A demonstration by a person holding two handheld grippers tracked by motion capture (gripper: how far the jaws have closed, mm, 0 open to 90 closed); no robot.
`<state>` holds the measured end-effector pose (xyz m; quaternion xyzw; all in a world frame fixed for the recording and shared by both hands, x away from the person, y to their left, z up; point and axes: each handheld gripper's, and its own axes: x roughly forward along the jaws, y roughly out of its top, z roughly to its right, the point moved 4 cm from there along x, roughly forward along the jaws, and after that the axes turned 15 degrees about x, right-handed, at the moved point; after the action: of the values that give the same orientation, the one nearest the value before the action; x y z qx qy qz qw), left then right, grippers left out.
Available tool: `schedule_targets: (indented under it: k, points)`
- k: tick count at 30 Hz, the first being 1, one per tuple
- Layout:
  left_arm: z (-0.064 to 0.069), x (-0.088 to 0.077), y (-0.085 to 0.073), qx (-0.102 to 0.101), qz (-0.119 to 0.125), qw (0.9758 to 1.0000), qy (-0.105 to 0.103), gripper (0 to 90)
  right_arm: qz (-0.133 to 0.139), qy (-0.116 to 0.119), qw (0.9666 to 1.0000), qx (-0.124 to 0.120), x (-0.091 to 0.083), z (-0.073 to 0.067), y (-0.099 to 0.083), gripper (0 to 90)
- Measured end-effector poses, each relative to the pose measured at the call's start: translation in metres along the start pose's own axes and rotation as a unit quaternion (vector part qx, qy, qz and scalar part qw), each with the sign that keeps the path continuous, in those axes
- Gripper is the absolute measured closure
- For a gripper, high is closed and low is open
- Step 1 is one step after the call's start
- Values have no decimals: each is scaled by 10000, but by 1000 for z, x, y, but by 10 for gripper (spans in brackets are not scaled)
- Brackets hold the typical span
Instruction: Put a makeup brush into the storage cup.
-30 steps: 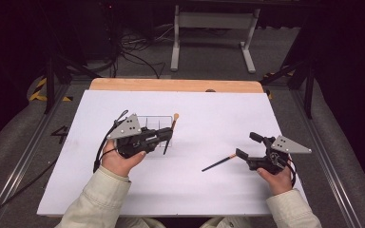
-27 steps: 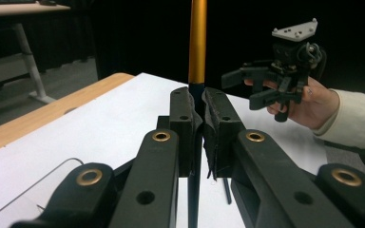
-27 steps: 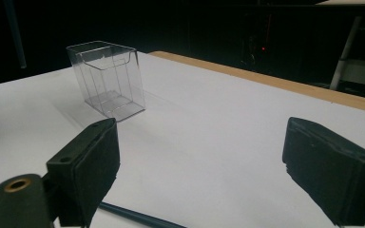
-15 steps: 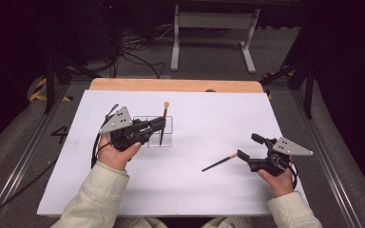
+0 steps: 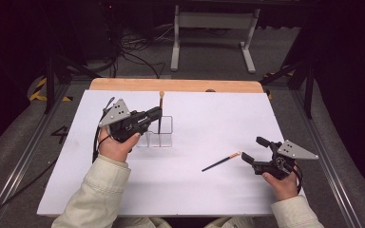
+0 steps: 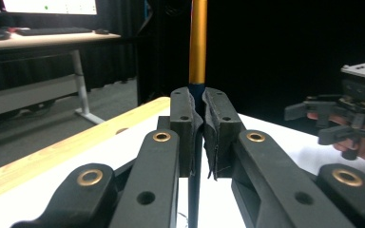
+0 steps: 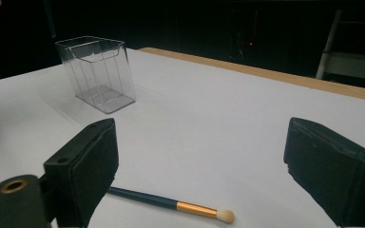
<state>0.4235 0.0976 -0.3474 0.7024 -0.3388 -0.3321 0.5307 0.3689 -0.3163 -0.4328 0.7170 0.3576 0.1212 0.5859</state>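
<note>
Standing upright, brush [image 5: 160, 114] sits clamped in left tool [image 5: 155, 115].

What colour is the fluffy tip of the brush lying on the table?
Cream-white, on the brush lying flat; the right gripper view shows it best.

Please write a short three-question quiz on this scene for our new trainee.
1. True or false: the left gripper is shut on an upright brush.
2. Where does the second brush lie? A) inside the clear container B) flat on the white table, in front of the right gripper C) on the floor
3. In one word, how do the right gripper's jaws stand?

Key: 1 true; 2 B; 3 open.
</note>
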Motion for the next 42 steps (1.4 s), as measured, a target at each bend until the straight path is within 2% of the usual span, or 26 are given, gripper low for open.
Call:
schedule_targets:
  k: [4,7,10,14,15,23,34,42]
  points:
    - [-5,0,-2,-10,7,9999,133,829,-6,-24,10000,7,-2,1,-1,116]
    - [-10,0,-4,13,-17,9995,311,829,1,-26,10000,-13,-2,0,0,116]
    - [-15,1,-4,-54,25,9992,406,829,-21,-29,10000,9,-1,0,-1,116]
    - [-18,2,-6,-46,45,9986,517,829,-22,-9,10000,-28,0,0,-1,116]
    - [-20,2,-8,-3,31,9982,595,829,-28,-9,10000,-28,0,0,-1,116]
    - [-26,5,-13,69,3,9967,811,829,-17,-21,10000,-20,-1,0,-1,113]
    - [-31,8,-29,13,-115,9963,857,829,-22,-13,10000,-15,-1,0,-1,111]
    - [-31,8,-39,-33,-202,9965,807,829,-25,-12,10000,-23,-1,-1,-1,110]
